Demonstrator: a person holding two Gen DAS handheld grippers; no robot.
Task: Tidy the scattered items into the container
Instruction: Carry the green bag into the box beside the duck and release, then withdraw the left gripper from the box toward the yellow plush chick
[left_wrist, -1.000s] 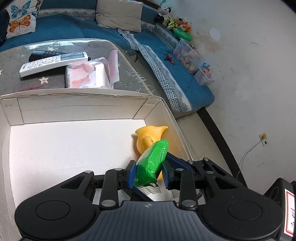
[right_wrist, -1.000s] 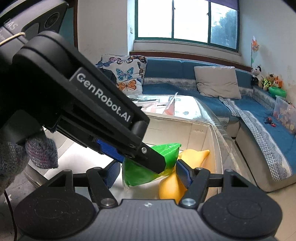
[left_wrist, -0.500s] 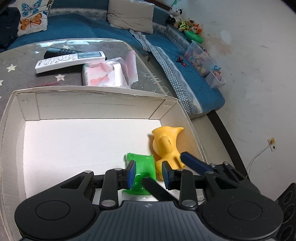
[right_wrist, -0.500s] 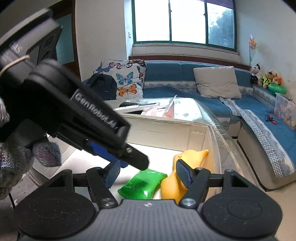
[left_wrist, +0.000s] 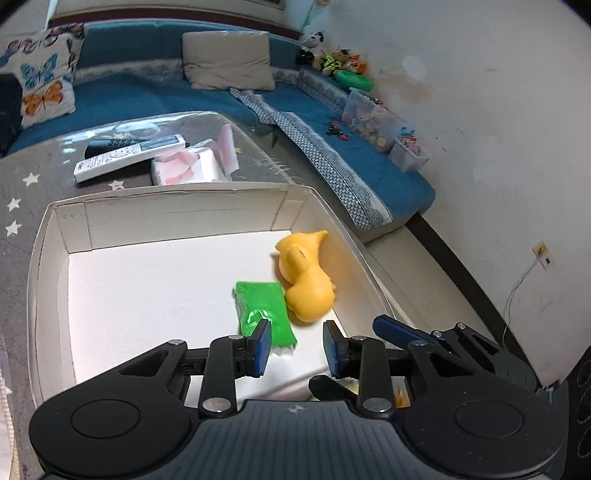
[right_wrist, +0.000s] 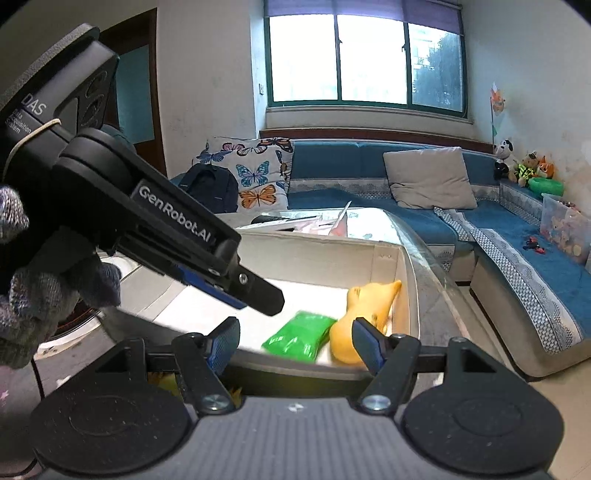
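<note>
Where both views start, low in frame: left gripper and right gripper, each spread, empty. Centre: white box holding green packet touching yellow toy. Upper left: glass worktop, remote. Top: blue sofa.

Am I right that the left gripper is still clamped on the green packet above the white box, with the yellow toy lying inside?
Not quite: the left gripper is open, and the green packet lies in the box beside the yellow toy, as the left wrist view shows.
</note>
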